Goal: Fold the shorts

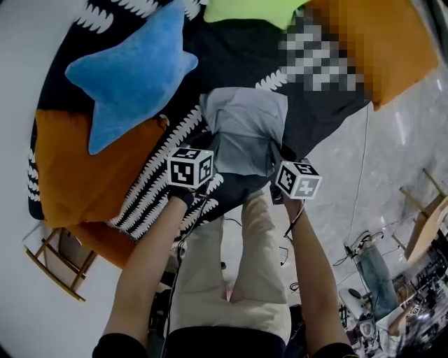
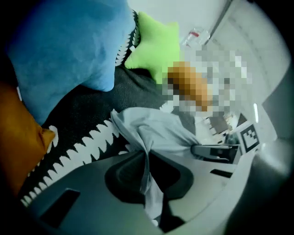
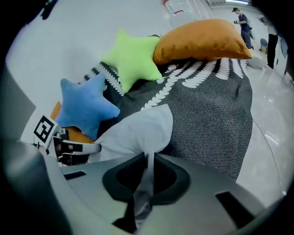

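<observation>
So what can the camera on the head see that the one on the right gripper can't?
Only the head view: the person's forearms, beige trousers and a wooden frame on the floor. Only the right gripper view: the right gripper shut on a pinch of the grey shorts, seen close, and a person standing far off. Both: the shorts, blue star cushion, green star cushion, orange cushion and dark patterned blanket.
</observation>
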Action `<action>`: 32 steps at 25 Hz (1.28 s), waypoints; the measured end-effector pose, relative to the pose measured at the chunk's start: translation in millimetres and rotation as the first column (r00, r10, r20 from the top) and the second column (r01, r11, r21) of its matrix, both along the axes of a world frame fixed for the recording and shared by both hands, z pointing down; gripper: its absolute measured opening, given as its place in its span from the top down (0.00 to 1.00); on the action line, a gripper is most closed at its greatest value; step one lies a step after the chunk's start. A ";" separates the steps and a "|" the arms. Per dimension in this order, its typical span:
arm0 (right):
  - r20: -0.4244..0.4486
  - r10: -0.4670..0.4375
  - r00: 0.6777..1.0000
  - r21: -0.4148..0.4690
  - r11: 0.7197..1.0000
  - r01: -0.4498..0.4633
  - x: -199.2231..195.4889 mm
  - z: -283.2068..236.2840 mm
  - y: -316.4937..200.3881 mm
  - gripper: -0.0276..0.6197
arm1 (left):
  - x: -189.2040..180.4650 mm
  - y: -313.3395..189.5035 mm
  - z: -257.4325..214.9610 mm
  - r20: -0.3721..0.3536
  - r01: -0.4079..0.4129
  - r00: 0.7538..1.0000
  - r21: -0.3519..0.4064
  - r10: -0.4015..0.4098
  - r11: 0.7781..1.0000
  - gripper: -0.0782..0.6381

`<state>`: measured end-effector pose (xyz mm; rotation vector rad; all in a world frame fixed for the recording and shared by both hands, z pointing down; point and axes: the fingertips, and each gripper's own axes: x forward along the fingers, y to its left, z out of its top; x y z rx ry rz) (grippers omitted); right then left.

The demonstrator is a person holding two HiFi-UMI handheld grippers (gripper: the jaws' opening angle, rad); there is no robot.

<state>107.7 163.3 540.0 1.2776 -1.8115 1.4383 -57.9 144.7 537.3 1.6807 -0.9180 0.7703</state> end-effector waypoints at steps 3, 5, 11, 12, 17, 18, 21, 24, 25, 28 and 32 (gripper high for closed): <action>0.086 -0.001 0.996 0.054 0.999 -0.004 3.7 -25.2 -7.7 0.89 | -3.0 -9.1 -25.9 -0.156 -0.011 0.988 0.057 0.020 0.998 0.84; 0.103 -0.025 0.994 0.090 0.996 0.016 3.4 -46.7 -9.4 0.89 | -7.4 -10.5 -49.2 -0.204 -0.048 0.976 0.113 0.071 0.992 0.84; 0.113 -0.052 0.992 0.148 0.988 0.035 5.8 -105.1 -5.7 0.89 | -4.5 -10.4 -121.5 -0.279 -0.112 0.941 0.277 0.191 0.954 0.84; 0.124 -0.050 0.991 0.146 0.989 0.031 7.0 -110.1 -4.7 0.89 | -3.1 -10.4 -127.2 -0.277 -0.116 0.940 0.288 0.199 0.951 0.84; 0.147 -0.064 0.987 0.163 0.986 0.040 10.3 -127.2 -5.0 0.89 | -0.8 -5.0 -132.0 -0.233 -0.155 0.943 0.328 0.239 0.932 0.84; 0.160 -0.055 0.986 0.162 0.986 0.029 9.8 -129.4 -3.4 0.89 | -1.5 -1.9 -132.9 -0.228 -0.169 0.941 0.330 0.252 0.929 0.84; 0.183 -0.041 0.982 0.160 0.987 0.011 13.4 -132.7 -5.7 0.90 | 0.0 -4.4 -141.2 -0.224 -0.191 0.935 0.339 0.276 0.921 0.84; 0.150 -0.080 0.985 0.180 0.982 0.053 18.6 -139.2 -11.3 0.90 | 7.7 -9.6 -150.2 -0.232 -0.212 0.926 0.334 0.298 0.918 0.84; 0.144 -0.087 0.986 0.189 0.980 0.059 20.6 -141.7 -15.7 0.90 | 9.8 -13.6 -153.4 -0.234 -0.216 0.924 0.335 0.304 0.917 0.84; 0.138 -0.095 0.986 0.220 0.973 0.063 27.5 -144.9 -35.4 0.89 | 16.0 -34.0 -159.7 -0.246 -0.207 0.922 0.342 0.300 0.916 0.84; 0.128 -0.110 0.986 0.274 0.959 0.072 33.1 -152.1 -74.4 0.89 | 23.2 -73.2 -173.7 -0.219 -0.221 0.920 0.392 0.324 0.893 0.84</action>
